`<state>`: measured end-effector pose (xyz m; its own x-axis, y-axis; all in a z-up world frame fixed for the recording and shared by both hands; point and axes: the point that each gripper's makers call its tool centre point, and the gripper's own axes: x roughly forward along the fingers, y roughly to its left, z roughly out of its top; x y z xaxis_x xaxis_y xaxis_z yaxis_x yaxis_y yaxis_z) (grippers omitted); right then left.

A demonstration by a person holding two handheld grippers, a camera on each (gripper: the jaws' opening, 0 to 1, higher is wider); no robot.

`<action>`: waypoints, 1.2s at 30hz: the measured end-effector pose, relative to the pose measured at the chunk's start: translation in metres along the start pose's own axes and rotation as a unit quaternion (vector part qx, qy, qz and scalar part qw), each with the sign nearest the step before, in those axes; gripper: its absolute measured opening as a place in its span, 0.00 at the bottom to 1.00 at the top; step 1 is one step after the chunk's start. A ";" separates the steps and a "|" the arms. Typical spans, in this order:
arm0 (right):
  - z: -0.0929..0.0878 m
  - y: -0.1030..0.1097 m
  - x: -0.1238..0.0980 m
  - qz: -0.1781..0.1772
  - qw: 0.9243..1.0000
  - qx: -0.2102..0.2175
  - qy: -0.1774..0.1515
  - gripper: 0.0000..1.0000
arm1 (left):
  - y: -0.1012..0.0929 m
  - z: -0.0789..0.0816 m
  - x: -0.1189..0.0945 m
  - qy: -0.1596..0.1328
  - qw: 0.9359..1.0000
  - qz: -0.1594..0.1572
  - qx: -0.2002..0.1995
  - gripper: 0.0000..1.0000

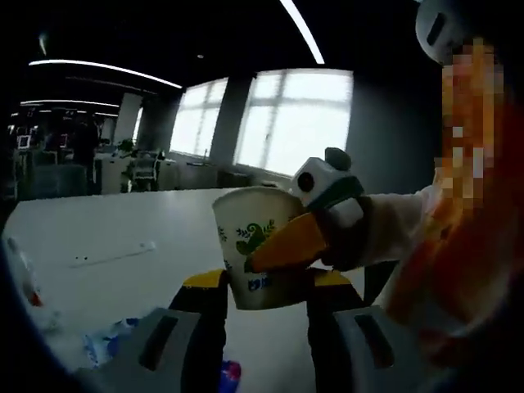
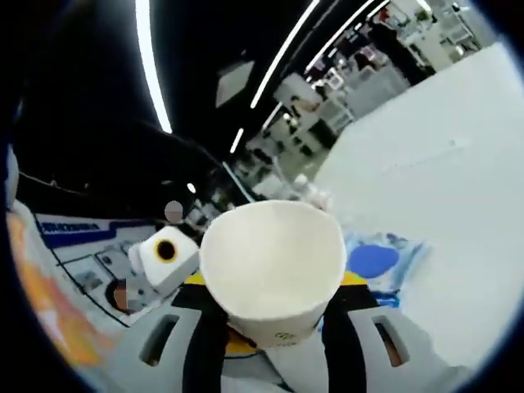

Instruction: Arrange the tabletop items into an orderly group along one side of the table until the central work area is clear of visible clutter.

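The left gripper (image 1: pixel 266 286) pinches the paper cup (image 1: pixel 258 246) between its two jaws, up above the white table (image 1: pixel 123 221). The right gripper (image 2: pixel 270 307) squeezes the same cup from the other side. Near the cup, a blue and white wrapper (image 2: pixel 381 258) lies on the table, and a thin white strip (image 1: pixel 115 254) lies farther off.

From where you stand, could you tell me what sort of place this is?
Probably an open-plan office: rows of desks, long ceiling lights, large windows and a wide white table.
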<state>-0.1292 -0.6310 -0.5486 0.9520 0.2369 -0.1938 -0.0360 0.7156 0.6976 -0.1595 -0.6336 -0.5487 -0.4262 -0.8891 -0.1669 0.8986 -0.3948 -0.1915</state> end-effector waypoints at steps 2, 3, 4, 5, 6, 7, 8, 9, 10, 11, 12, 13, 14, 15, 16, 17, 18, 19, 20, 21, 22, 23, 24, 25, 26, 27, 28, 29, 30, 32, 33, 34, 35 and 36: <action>0.004 -0.007 -0.003 -0.021 0.999 -0.025 -0.001 0.42 | 0.003 -0.001 -0.001 0.003 1.000 0.006 0.005 0.34; 0.006 -0.011 -0.005 -0.033 0.999 -0.039 0.003 0.42 | 0.004 -0.001 -0.001 0.004 1.000 0.006 0.002 0.33; 0.006 -0.013 -0.006 -0.038 0.998 -0.046 0.004 0.42 | 0.005 -0.002 -0.002 0.007 1.000 0.006 -0.005 0.31; 0.009 -0.019 -0.008 -0.053 0.996 -0.068 0.004 0.42 | 0.007 -0.002 -0.003 0.009 1.000 0.007 -0.012 0.25; 0.010 -0.022 -0.010 -0.058 0.995 -0.075 0.002 0.41 | 0.008 -0.001 -0.005 0.007 1.000 0.008 -0.014 0.19; 0.011 -0.023 -0.012 -0.062 0.995 -0.074 0.003 0.41 | 0.010 0.001 -0.007 0.003 1.000 0.011 -0.015 0.14; 0.013 -0.027 -0.014 -0.069 0.994 -0.080 0.002 0.41 | 0.015 0.004 -0.009 -0.002 1.000 0.021 -0.021 0.16; 0.015 -0.031 -0.017 -0.078 0.993 -0.085 0.000 0.41 | 0.023 0.006 -0.010 -0.008 0.999 0.040 -0.031 0.25; 0.017 -0.034 -0.019 -0.084 0.992 -0.092 0.000 0.41 | 0.032 0.010 -0.012 -0.015 0.997 0.060 -0.035 0.36; 0.018 -0.036 -0.020 -0.090 0.991 -0.101 0.003 0.41 | 0.039 0.017 -0.015 -0.025 0.996 0.076 -0.032 0.50; 0.017 -0.040 -0.023 -0.101 0.987 -0.122 0.014 0.41 | 0.040 0.022 -0.017 -0.027 0.996 0.075 -0.026 0.53; 0.015 -0.043 -0.025 -0.109 0.984 -0.137 0.024 0.41 | 0.036 0.028 -0.020 -0.027 0.997 0.067 -0.021 0.51; 0.013 -0.046 -0.026 -0.119 0.979 -0.162 0.040 0.41 | 0.032 0.036 -0.021 -0.031 0.998 0.057 -0.012 0.44; 0.011 -0.047 -0.027 -0.123 0.974 -0.182 0.049 0.41 | 0.026 0.049 -0.022 -0.038 0.998 0.041 0.005 0.41; 0.010 -0.047 -0.028 -0.126 0.969 -0.206 0.057 0.41 | 0.022 0.055 -0.022 -0.036 0.999 0.035 0.016 0.41; 0.008 -0.045 -0.027 -0.123 0.966 -0.221 0.063 0.41 | 0.018 0.064 -0.021 -0.025 0.999 0.028 0.037 0.45; 0.004 -0.042 -0.026 -0.112 0.964 -0.230 0.072 0.41 | 0.015 0.070 -0.021 -0.018 0.998 0.022 0.054 0.49; 0.001 -0.039 -0.025 -0.107 0.965 -0.228 0.077 0.41 | 0.007 0.077 -0.019 -0.006 0.997 0.004 0.080 0.51; -0.001 -0.036 -0.024 -0.099 0.965 -0.229 0.081 0.41 | 0.000 0.079 -0.017 0.010 0.995 -0.014 0.102 0.49; -0.003 -0.034 -0.024 -0.093 0.964 -0.234 0.086 0.41 | -0.006 0.080 -0.015 0.023 0.992 -0.029 0.123 0.46; -0.004 -0.033 -0.023 -0.088 0.962 -0.242 0.091 0.41 | -0.012 0.076 -0.012 0.056 0.985 -0.047 0.158 0.42; -0.006 -0.030 -0.022 -0.082 0.958 -0.255 0.100 0.41 | -0.016 0.073 -0.010 0.073 0.980 -0.059 0.178 0.39; -0.007 -0.030 -0.022 -0.079 0.956 -0.263 0.105 0.41 | -0.022 0.063 -0.007 0.113 0.969 -0.081 0.204 0.38; -0.008 -0.028 -0.021 -0.074 0.949 -0.285 0.115 0.41 | -0.025 0.056 -0.005 0.134 0.962 -0.095 0.216 0.39; -0.008 -0.026 -0.020 -0.071 0.944 -0.299 0.120 0.41 | -0.028 0.046 -0.003 0.163 0.953 -0.114 0.228 0.40; -0.007 -0.023 -0.019 -0.067 0.936 -0.323 0.124 0.41 | -0.033 0.041 -0.003 0.179 0.947 -0.132 0.231 0.41; -0.008 -0.020 -0.018 -0.059 0.928 -0.343 0.130 0.41 | -0.037 0.039 -0.001 0.185 0.943 -0.143 0.235 0.42; -0.009 -0.015 -0.017 -0.053 0.916 -0.372 0.137 0.41 | -0.037 0.037 0.001 0.190 0.938 -0.148 0.250 0.42; -0.009 -0.014 -0.016 -0.053 0.907 -0.394 0.139 0.41 | -0.036 0.035 0.002 0.200 0.933 -0.147 0.261 0.40; -0.013 -0.009 -0.014 -0.046 0.897 -0.415 0.145 0.41 | -0.036 0.028 0.000 0.227 0.920 -0.158 0.278 0.35; -0.018 -0.006 -0.013 -0.038 0.897 -0.414 0.149 0.41 | -0.037 0.025 0.000 0.236 0.915 -0.163 0.284 0.34; -0.019 -0.004 -0.012 -0.037 0.898 -0.413 0.148 0.41 | -0.039 0.022 0.000 0.242 0.912 -0.170 0.285 0.35; -0.021 -0.003 -0.011 -0.034 0.897 -0.414 0.148 0.41 | -0.041 0.019 -0.001 0.245 0.912 -0.176 0.280 0.35; -0.023 0.000 -0.010 -0.027 0.897 -0.416 0.148 0.41 | -0.043 0.015 -0.003 0.253 0.912 -0.182 0.268 0.34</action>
<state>-0.1455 -0.6178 -0.5625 0.8411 0.2623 -0.4730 -0.3233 0.9449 -0.0509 -0.1955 -0.6173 -0.5257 -0.5780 -0.5094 -0.6375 0.5517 -0.8196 0.1546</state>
